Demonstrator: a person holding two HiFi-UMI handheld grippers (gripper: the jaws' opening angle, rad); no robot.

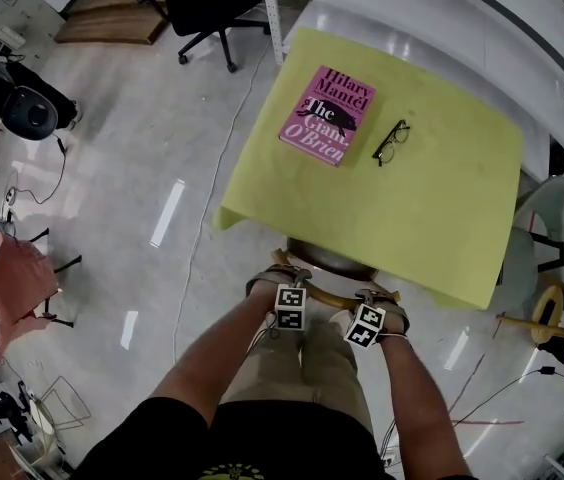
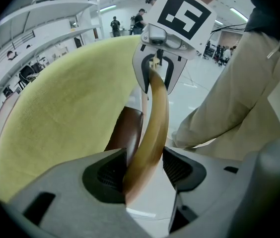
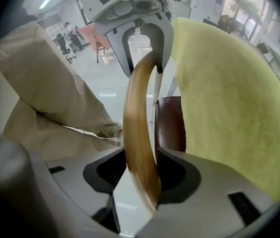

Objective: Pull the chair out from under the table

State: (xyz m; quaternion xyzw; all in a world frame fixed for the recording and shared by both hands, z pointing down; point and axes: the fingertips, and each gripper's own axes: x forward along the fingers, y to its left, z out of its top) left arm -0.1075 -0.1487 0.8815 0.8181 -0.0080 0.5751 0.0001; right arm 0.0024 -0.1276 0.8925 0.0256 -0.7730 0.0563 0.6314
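Observation:
The chair sits pushed in under a table draped in a yellow-green cloth point(image 1: 432, 208); only its dark brown seat point(image 1: 327, 258) and curved wooden back rail point(image 1: 327, 293) stick out at the near edge. My left gripper point(image 1: 280, 276) points down onto the rail's left part and my right gripper point(image 1: 377, 296) onto its right part. In the left gripper view the rail point(image 2: 152, 128) runs between the pads of the left gripper point(image 2: 145, 170), which close against it. The right gripper point(image 3: 141, 170) holds the rail point(image 3: 137, 133) the same way.
A pink book point(image 1: 328, 114) and black glasses point(image 1: 390, 142) lie on the cloth. My legs in beige trousers point(image 1: 302, 368) stand right behind the chair. A wooden stool point(image 1: 562, 328) is at the right, a black office chair point(image 1: 207, 3) beyond the table, white shelving point(image 1: 442, 8) behind.

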